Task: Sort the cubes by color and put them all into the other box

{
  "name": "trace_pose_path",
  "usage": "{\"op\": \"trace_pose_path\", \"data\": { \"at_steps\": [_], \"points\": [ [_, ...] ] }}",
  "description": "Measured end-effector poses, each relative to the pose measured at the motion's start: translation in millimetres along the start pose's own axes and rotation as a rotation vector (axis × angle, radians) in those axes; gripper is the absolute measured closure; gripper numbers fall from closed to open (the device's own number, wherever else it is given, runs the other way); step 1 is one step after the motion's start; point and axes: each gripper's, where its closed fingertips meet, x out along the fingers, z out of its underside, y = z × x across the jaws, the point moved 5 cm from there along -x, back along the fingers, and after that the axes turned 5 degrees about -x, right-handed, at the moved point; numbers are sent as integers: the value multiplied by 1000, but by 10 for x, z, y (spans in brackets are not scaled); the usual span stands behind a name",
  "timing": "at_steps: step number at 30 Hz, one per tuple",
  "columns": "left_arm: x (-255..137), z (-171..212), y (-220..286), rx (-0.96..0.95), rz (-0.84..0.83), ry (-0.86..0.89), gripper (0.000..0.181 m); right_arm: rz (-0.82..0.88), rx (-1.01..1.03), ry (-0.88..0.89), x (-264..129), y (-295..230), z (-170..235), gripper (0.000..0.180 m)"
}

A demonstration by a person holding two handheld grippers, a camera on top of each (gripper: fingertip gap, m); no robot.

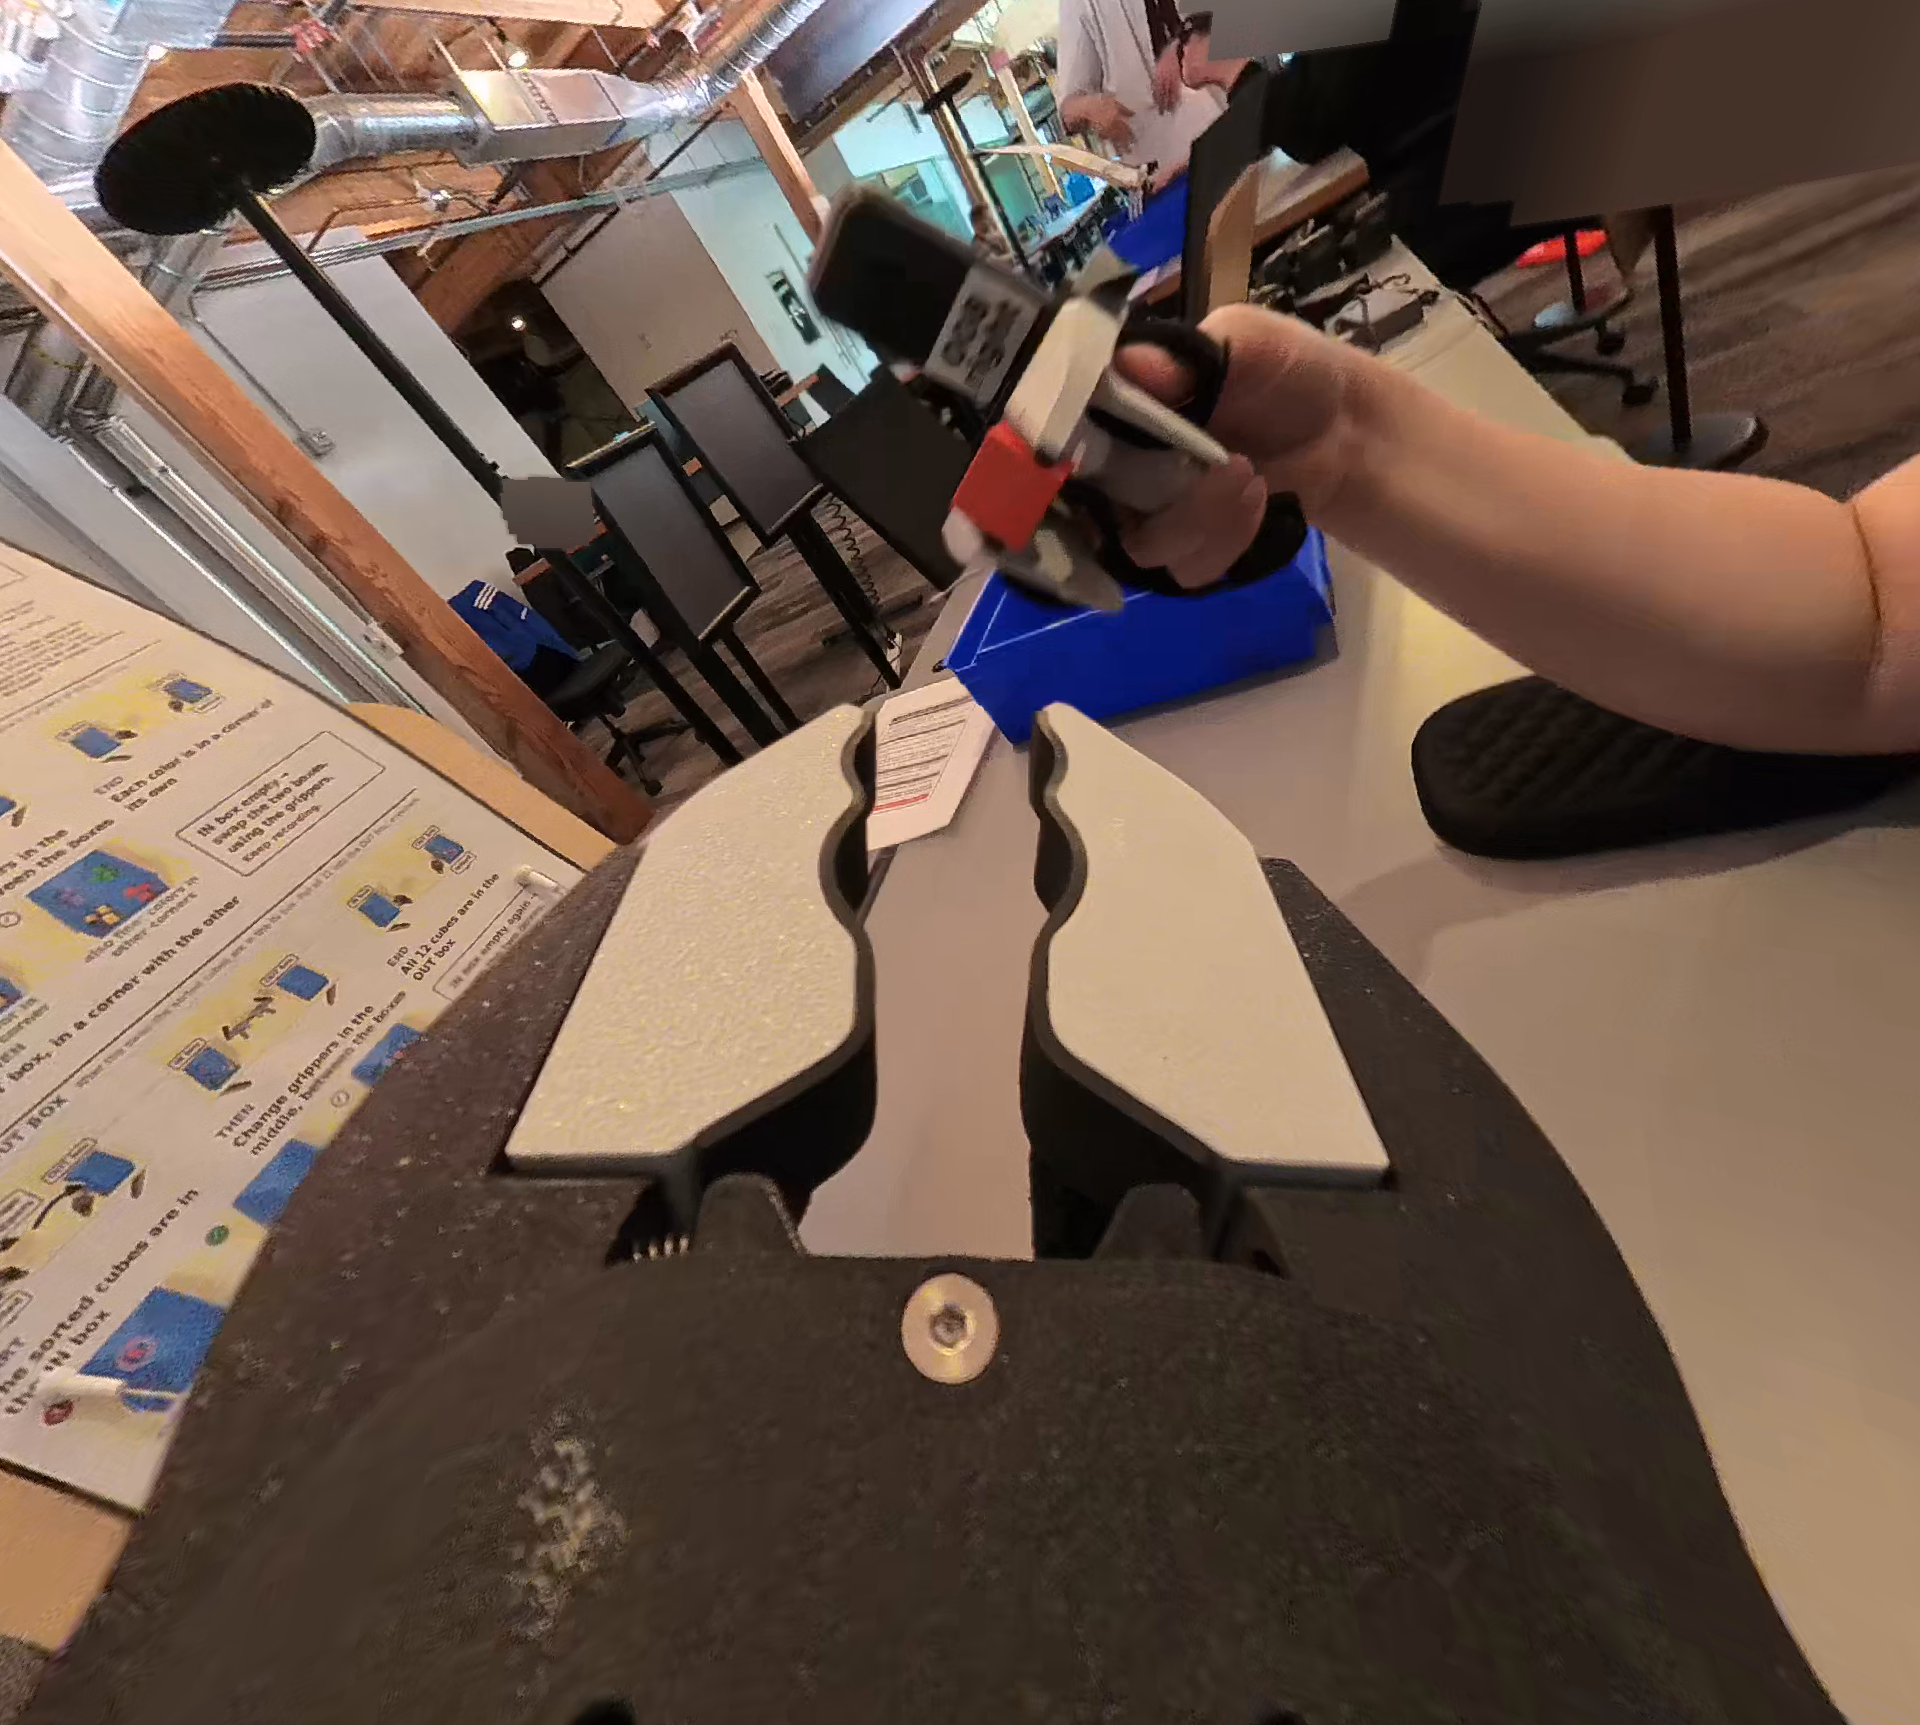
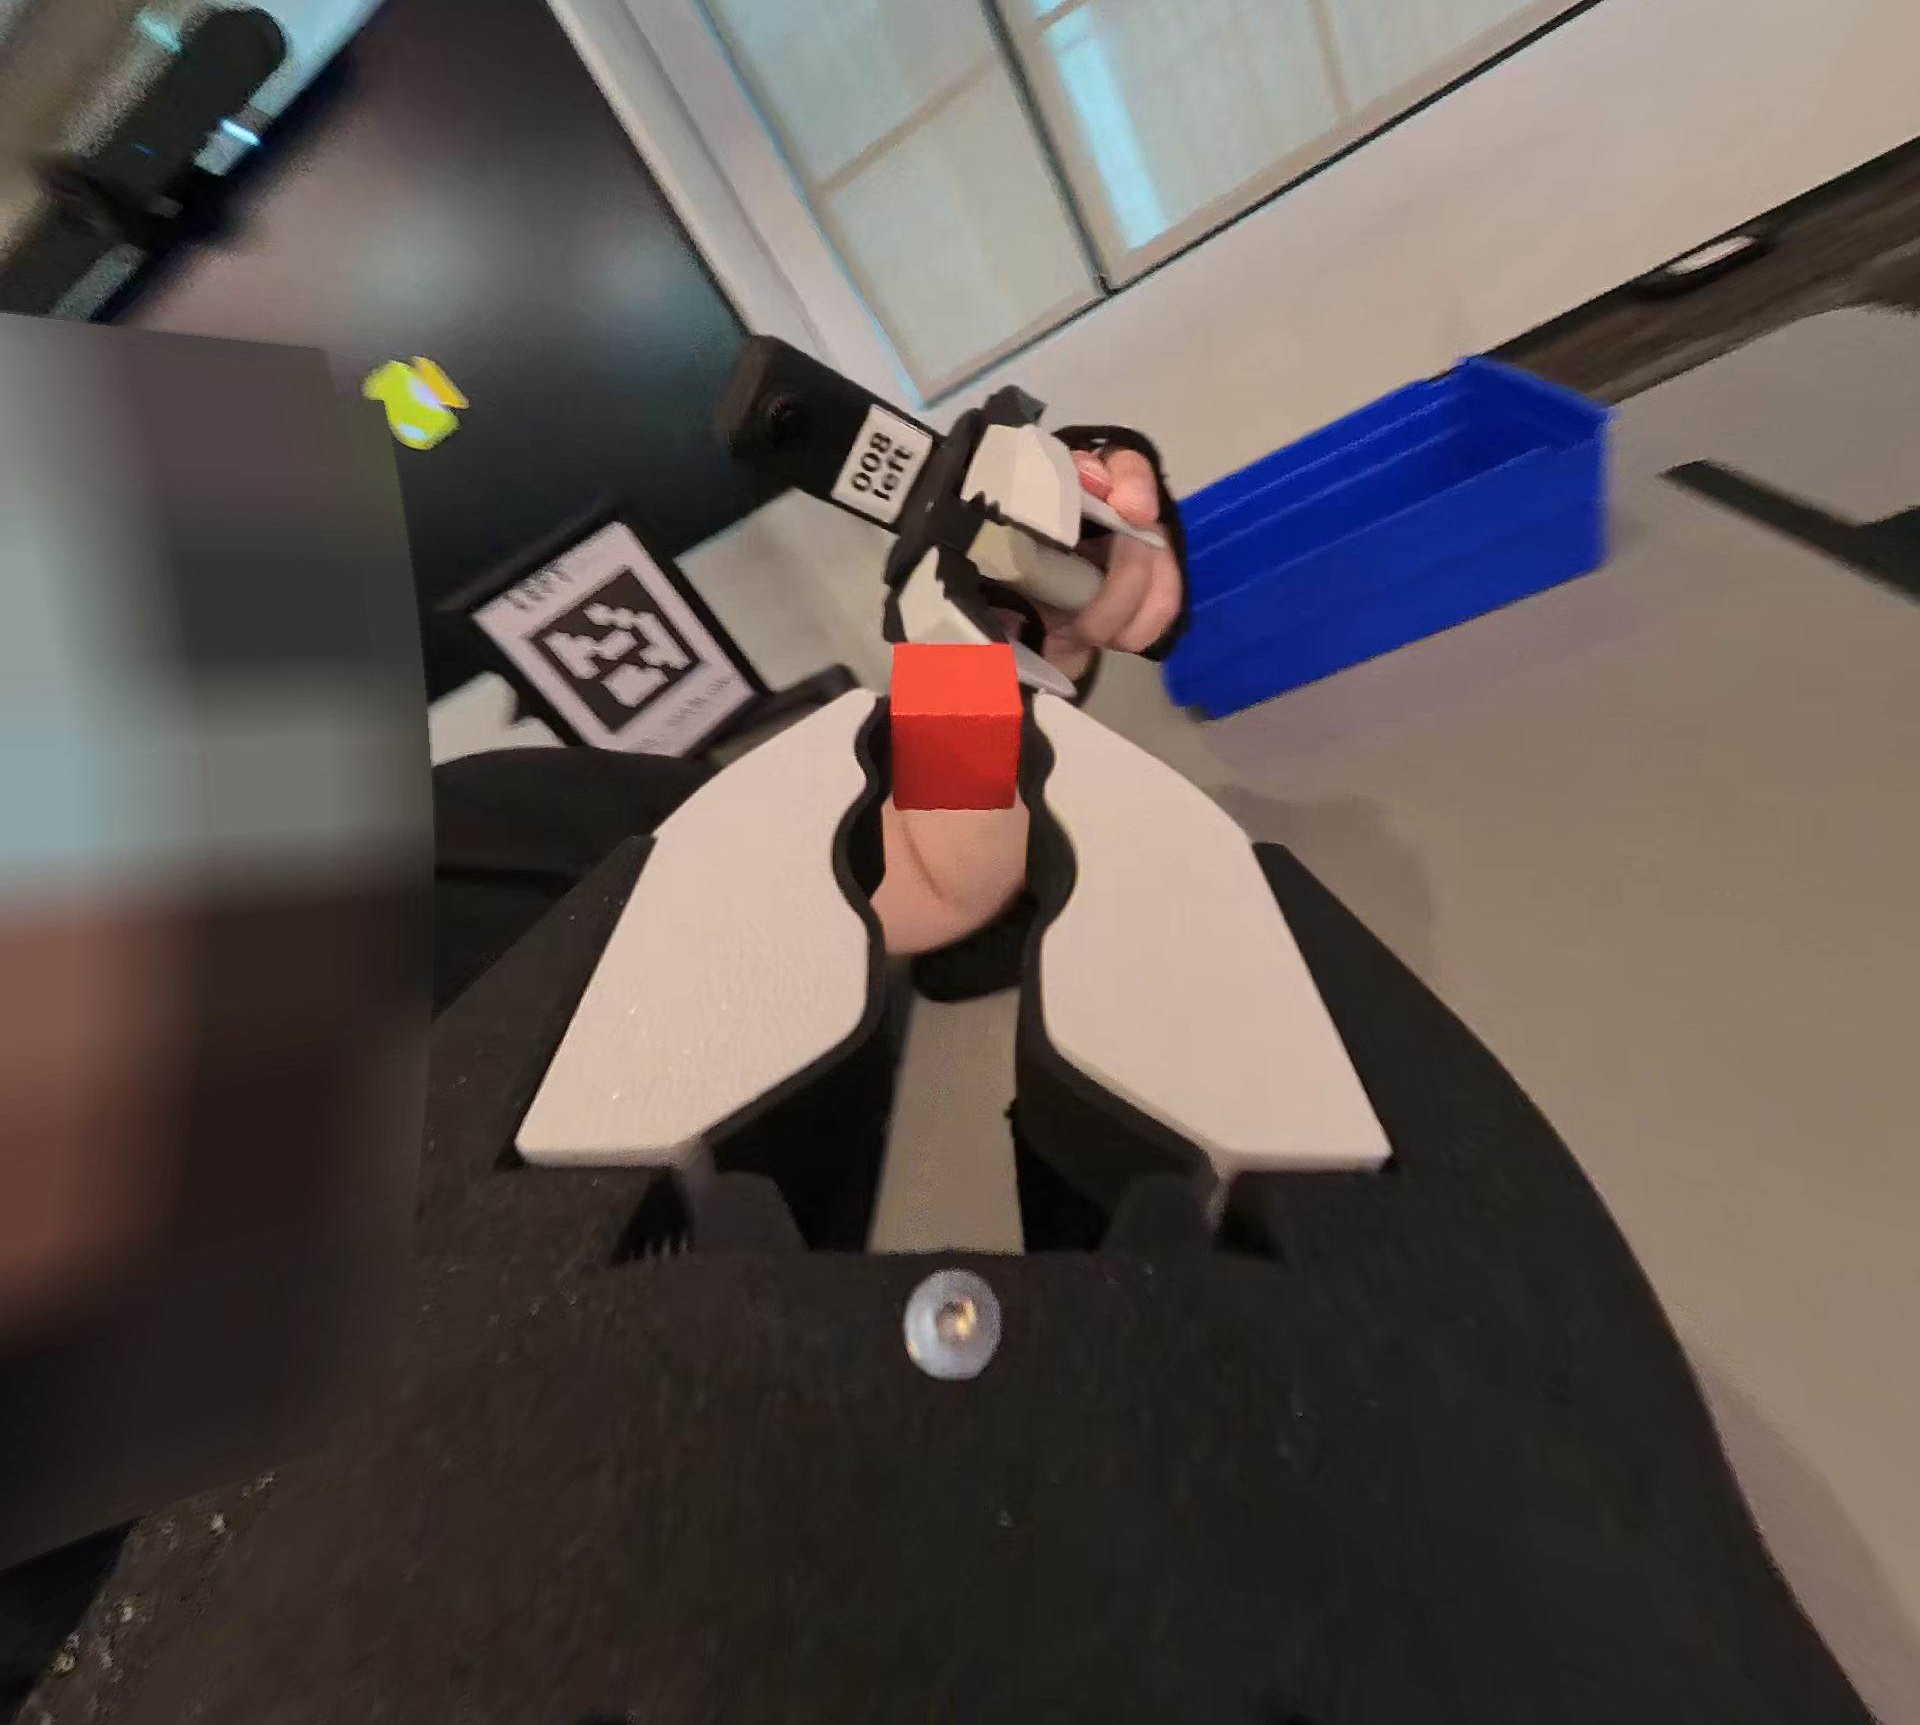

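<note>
A: Logging the right gripper (image 2: 954,745). It is clamping a red cube (image 2: 954,728) at the very tips of its fingers, with the jaws closed only to the cube's width. A cube has no long axis; it is sitting square, one flat face toward the camera and its top face just showing.

B: And the left gripper (image 1: 948,756)?

A: Its jaws are standing partly apart with nothing between them, only grey table (image 1: 1558,1000) showing through the gap. In the right wrist view it is showing beyond the cube, in a hand (image 2: 1127,574), and motion blur is softening it.

B: What is hidden?

A: One blue box (image 1: 1143,647) is lying ahead of the left tips, below the right gripper, which is covering its far rim, so its contents are not readable. Another blue box (image 2: 1392,532) is showing ahead and right of the right tips; its inside is not visible from this low angle. Masked patches are covering the upper right of the left view and the left of the right view.
</note>
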Motion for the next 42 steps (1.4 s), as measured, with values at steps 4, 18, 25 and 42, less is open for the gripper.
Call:
{"op": "trace_pose_path", "data": {
  "at_steps": [4, 18, 25, 42],
  "points": [
    [8, 81, -63, -58, -28, 0, 155, 302, -151, -25, -759, -230, -99, 157],
    [267, 376, -160, -159, -35, -89, 159, 1184, 641, -652, -3922, 794, 1395, 157],
    [255, 476, -157, -175, -57, -123, 161, 1181, 779, -837, -3914, 1243, 1929, 157],
    [253, 488, -165, -163, -66, -139, 162, 1177, 856, -902, -3882, 1151, 2095, 149]
  ]
}}
